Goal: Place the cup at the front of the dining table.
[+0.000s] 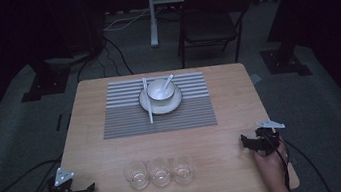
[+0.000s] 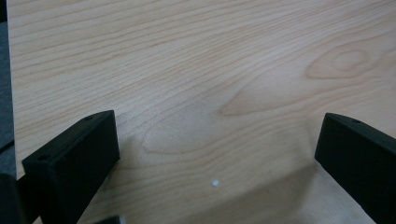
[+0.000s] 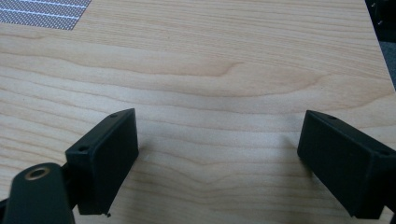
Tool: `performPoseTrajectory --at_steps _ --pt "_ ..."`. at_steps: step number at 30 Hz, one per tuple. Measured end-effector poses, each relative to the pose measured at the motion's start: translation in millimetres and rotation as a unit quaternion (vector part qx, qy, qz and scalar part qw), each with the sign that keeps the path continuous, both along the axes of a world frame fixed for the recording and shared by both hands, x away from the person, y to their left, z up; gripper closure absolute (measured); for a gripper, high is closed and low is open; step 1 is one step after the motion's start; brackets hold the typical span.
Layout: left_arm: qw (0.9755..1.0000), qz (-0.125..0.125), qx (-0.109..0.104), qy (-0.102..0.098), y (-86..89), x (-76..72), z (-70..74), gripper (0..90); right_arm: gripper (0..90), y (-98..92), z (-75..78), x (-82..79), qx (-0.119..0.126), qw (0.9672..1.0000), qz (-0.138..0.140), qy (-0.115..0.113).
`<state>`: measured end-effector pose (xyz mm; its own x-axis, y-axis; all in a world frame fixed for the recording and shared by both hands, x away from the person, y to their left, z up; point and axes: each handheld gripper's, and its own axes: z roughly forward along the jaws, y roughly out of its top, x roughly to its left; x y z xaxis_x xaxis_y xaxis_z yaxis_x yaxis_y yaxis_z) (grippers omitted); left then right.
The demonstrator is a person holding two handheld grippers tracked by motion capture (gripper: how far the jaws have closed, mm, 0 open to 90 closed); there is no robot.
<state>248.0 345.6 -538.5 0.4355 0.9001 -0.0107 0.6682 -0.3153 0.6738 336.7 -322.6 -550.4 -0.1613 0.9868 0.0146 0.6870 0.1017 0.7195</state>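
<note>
Wooden table (image 1: 93,137) carries everything, and going from its left edge to its right, the left gripper (image 1: 89,189) comes first, resting at the near left corner with its jaws wide apart and nothing between them; its own view looks along them at bare wood grain. Just to its right, along the near edge, stand three glasses (image 1: 159,172) in a tight row, upright, mouths up, each touching or nearly touching its neighbour. Their row runs left to right, parallel to the table's near edge. Farther back, in the middle, a striped mat (image 1: 196,112) holds a plate (image 1: 175,104) with a bowl (image 1: 160,91) on it; a spoon (image 1: 168,81) leans in the bowl with its handle pointing up and right, and a chopstick pair (image 1: 148,101) lies across the plate, its length running away from the person. At the near right sits the right gripper (image 1: 244,142), also spread open and empty, aimed left toward the glasses.

As I judge it, the work has not started: both hands are parked. The glasses lie nearest, so the likely next move is to reach one, straddle it with open jaws and close gently, without knocking its neighbour.
</note>
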Motion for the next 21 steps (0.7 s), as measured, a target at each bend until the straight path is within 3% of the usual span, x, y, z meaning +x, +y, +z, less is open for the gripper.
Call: performPoseTrajectory --at_steps 1,4,5,11,21 --pt "1.0 -0.007 -0.001 -0.002 2.7 -1.5 2.4 0.0 11.7 0.0 0.0 0.0 0.0 1.0 0.0 0.0" --pt "0.9988 -0.027 -0.041 -0.008 16.2 -10.4 7.8 0.0 11.7 0.0 0.0 0.0 0.0 1.0 0.0 0.0" --pt "0.9985 -0.031 -0.045 -0.009 17.9 -13.1 7.7 0.0 11.7 0.0 0.0 0.0 0.0 1.0 0.0 0.0" --pt "0.9971 -0.057 -0.051 -0.004 26.4 -26.8 1.2 0.0 11.7 0.1 -0.1 0.5 0.0 1.0 -0.003 0.0" --pt "0.9971 -0.064 -0.041 0.005 19.5 -24.4 1.9 0.0 11.8 -0.1 0.0 0.4 0.0 1.0 -0.005 -0.001"
